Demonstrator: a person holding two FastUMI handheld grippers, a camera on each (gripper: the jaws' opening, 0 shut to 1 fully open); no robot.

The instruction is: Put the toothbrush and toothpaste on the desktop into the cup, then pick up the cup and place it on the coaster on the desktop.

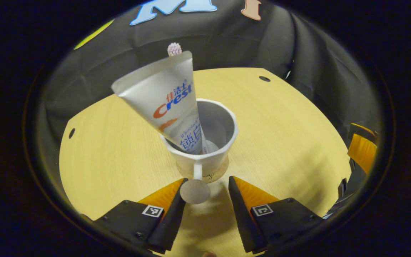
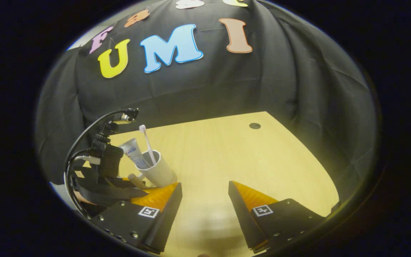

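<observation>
Toothpaste (image 1: 164,103) and toothbrush (image 1: 174,49) are both sitting inside the cup (image 1: 205,142) already, so the first half of the job is looking finished from where I am standing. In the left gripper view the tube is leaning out over the cup's rim towards the camera, and the bristled head of the brush is peeking up just behind its crimped end. Under the cup's base a thin tan disc is showing, which I am taking to be the coaster (image 1: 219,174); if that is right, the cup is resting on it and the placing step is done too, though I cannot say how well it is centred. The cup's handle is pointing back at the left gripper (image 1: 205,191), its rounded end lying between the two fingers, and the jaws are standing apart with nothing pressed between them, one finger looking just beside the handle end. In the right gripper view the right gripper (image 2: 204,194) is hanging over bare desk (image 2: 262,160) with its jaws also spread wide and holding nothing, while the cup with brush and tube is standing off to its left beside the other gripper and its cables. As I am judging it, what is remaining is little more than drawing the left gripper clear without nudging the handle, since the leaning tube is making the cup look easy to tip.
</observation>
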